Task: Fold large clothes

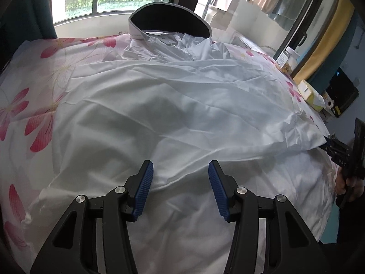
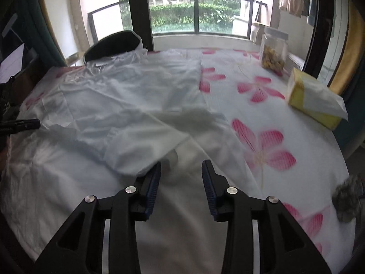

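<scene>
Shirt [image 1: 182, 105] spread flat, collar pointing toward window, length running away

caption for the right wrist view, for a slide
Open right gripper above a folded sleeve of the white shirt spread on a floral tablecloth.
</scene>
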Demonstrator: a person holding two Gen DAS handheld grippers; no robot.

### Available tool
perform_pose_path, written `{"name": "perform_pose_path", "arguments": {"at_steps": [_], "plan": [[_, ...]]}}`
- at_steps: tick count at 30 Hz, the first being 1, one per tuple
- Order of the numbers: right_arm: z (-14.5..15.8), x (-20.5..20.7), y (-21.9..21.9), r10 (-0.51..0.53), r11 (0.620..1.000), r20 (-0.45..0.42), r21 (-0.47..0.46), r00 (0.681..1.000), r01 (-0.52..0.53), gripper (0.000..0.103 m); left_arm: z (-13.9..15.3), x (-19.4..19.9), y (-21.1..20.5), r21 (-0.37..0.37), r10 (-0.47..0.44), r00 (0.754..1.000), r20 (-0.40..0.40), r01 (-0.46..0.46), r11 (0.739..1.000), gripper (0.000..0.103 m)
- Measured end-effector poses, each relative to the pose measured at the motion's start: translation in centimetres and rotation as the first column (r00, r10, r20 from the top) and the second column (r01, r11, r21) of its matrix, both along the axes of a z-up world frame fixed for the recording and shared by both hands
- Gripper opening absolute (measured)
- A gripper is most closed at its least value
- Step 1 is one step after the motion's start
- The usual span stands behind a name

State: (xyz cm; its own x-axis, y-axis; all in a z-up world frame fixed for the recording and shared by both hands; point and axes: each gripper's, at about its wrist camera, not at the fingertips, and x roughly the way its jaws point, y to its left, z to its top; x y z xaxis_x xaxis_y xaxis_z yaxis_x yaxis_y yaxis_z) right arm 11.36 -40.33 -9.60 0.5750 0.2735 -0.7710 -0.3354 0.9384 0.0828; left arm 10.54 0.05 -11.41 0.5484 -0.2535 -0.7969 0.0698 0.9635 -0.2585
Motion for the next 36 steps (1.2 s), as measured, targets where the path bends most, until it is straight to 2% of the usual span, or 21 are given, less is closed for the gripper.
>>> {"name": "perform_pose_path", "arguments": {"at_steps": [6, 12, 17, 22, 27, 28, 29, 31, 32, 33, 34, 35, 36], "plan": [[0.8, 0.6, -1.9, -0.094, 0.990, -0.038, 0.105, 0.995, 0.098, 0.037, 1.1, -0.8, 0.8, 0.004, 0.028, 0.999, 0.025, -0.028, 1.000, 0.053], [1.1, 1.7, -2.2, -0.127, 0.968, -0.086, 0.205, 0.988, 0.142, 0.038, 2.9, -0.6, 2.8, 0.035, 0.065, 0.995, 0.078, -0.068, 0.997, 0.053], [-0.6, 3.6, 0.1, -0.109, 0.976, -0.162, 0.170, 0.981, 0.137, 0.038, 2.9, 1.8, 5.8, 0.076, 0.134, 0.987, 0.083, -0.141, 0.987, 0.053], [-0.6, 4.2, 1.0, -0.097, 0.982, -0.146, 0.148, 0.985, 0.118, 0.038, 2.1, 4.5, 8.4, 0.100, 0.176, 0.982, 0.068, -0.182, 0.978, 0.053], [-0.5, 4.1, 1.9, -0.075, 0.994, -0.131, 0.074, 0.988, 0.085, 0.037, 1.6, 6.9, 11.4, 0.089, 0.236, 0.968, 0.085, -0.243, 0.966, 0.053], [-0.5, 4.1, 2.1, -0.071, 0.995, -0.125, 0.060, 0.990, 0.079, 0.028, 1.3, 7.6, 12.1, 0.082, 0.246, 0.966, 0.078, -0.253, 0.964, 0.053], [-0.5, 4.1, 2.2, -0.065, 0.996, -0.123, 0.051, 0.990, 0.072, 0.015, 0.9, 8.2, 12.6, 0.073, 0.250, 0.966, 0.065, -0.255, 0.964, 0.053], [-0.3, 4.1, 2.5, -0.052, 0.998, -0.116, 0.034, 0.992, 0.057, 0.006, 0.0, 9.2, 13.3, 0.056, 0.240, 0.970, 0.026, -0.241, 0.969, 0.053], [0.0, 4.1, 2.7, -0.046, 0.999, -0.105, 0.024, 0.993, 0.049, 0.003, 0.1, 9.3, 13.3, 0.057, 0.229, 0.972, 0.049, -0.232, 0.971, 0.053], [0.4, 4.0, 2.9, -0.040, 0.999, -0.082, 0.005, 0.996, 0.041, 0.003, 0.1, 9.5, 13.3, 0.056, 0.218, 0.975, 0.048, -0.221, 0.974, 0.052], [1.0, 4.0, 3.1, -0.035, 0.999, -0.061, -0.014, 0.998, 0.034, 0.002, 0.0, 9.6, 13.3, 0.055, 0.207, 0.977, 0.045, -0.209, 0.976, 0.046], [1.4, 4.1, 3.2, -0.031, 0.999, -0.045, -0.027, 0.999, 0.030, 0.002, -0.1, 9.7, 13.3, 0.054, 0.199, 0.979, 0.047, -0.201, 0.978, 0.019], [2.0, 4.1, 3.3, -0.026, 0.999, -0.026, -0.040, 0.999, 0.025, 0.002, -0.2, 9.8, 13.3, 0.052, 0.193, 0.980, 0.043, -0.195, 0.979, 0.003]]}}
